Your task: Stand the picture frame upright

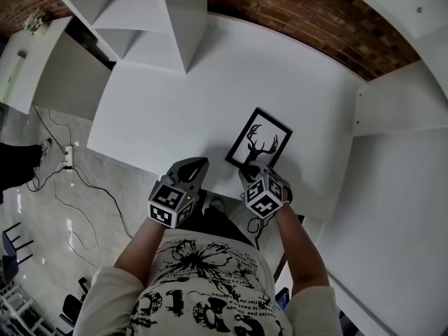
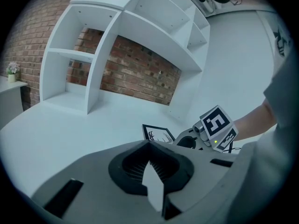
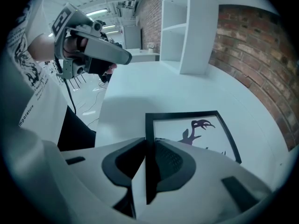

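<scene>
A white table (image 1: 210, 82) is filling most of the scene, with a white shelf unit (image 1: 164, 26) standing at its far left against a brick wall (image 1: 315, 19). The picture frame (image 1: 260, 140), black-edged with a deer silhouette, is lying face up by the table's near edge, right of centre. The right gripper (image 1: 250, 169) is clamping the frame's near edge between its jaws. The left gripper (image 1: 201, 162) is hovering just left of it, jaws pressed together on nothing.
</scene>
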{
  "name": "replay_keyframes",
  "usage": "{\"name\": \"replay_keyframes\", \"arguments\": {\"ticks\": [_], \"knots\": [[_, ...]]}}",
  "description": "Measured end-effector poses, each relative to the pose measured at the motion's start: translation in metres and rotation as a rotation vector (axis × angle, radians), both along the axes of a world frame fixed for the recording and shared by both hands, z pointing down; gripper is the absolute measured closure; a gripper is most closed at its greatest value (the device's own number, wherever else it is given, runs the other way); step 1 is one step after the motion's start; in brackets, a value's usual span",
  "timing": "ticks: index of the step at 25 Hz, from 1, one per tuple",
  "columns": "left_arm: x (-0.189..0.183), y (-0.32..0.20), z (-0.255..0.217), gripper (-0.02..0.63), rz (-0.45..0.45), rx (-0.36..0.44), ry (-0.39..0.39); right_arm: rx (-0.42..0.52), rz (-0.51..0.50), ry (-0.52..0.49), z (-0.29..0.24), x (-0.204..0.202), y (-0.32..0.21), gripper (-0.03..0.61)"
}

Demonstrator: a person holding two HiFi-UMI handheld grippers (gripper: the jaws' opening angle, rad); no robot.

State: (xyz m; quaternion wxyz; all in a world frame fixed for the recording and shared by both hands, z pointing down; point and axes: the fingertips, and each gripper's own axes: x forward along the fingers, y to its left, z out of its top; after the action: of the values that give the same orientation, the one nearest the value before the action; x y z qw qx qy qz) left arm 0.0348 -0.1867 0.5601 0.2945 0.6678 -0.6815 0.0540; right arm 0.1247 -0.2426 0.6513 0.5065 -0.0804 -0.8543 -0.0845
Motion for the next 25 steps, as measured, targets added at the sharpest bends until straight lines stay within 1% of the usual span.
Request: {"name": "replay_keyframes", "arguments": {"ticks": [10,14,19,22,25], "knots": [[0.035,0.019,0.022,0.6,-0.004,-0.044,0.04,-0.042,-0.114,-0.012,0.0,0.03,0.044,0.508],[0.048,0.03,0.03,0.6,-0.01,-0.063,0.05,-0.042,-0.165,0.006,0.003,0.046,0.063,0.508],[0.062,0.051,0.038,0.6,-0.03,-0.087,0.067,-0.042,-0.199,0.006,0.0,0.059,0.085,0.508],[0.072,0.064,0.048,0.6,-0.045,-0.107,0.103,-0.045,-0.223,0.012,-0.001,0.067,0.097,0.508],[0.08,0.074,0.058,0.6,-0.078,-0.113,0.15,-0.043,-0.247,0.015,0.0,0.076,0.105,0.508]]}}
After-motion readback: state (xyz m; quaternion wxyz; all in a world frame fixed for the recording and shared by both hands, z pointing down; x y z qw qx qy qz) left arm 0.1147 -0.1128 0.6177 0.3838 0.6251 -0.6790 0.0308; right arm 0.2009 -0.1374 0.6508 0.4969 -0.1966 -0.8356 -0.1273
